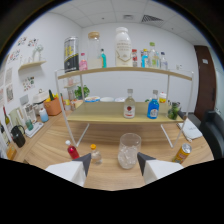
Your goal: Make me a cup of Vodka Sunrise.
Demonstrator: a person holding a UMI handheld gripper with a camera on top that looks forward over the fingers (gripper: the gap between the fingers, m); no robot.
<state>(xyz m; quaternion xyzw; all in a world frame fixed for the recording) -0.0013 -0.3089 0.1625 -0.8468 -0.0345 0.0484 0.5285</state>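
My gripper (113,161) is open, its two pale fingers (80,165) spread wide over the wooden table (55,145). A clear glass with ice (128,150) stands just ahead of the fingers, nearer the right one, untouched. A small bottle with an orange cap (95,154) stands beside the left finger, and a small red bottle (73,150) lies further left. On the lower shelf (100,114) beyond stand a clear bottle with a red label (129,105) and a blue bottle (153,106).
The top shelf (125,70) carries several bottles and jars. A yellow can (182,153) lies right of the glass, with a white cloth (191,130) behind it. An orange pot (52,105), cups and a black kettle (18,136) line the left wall.
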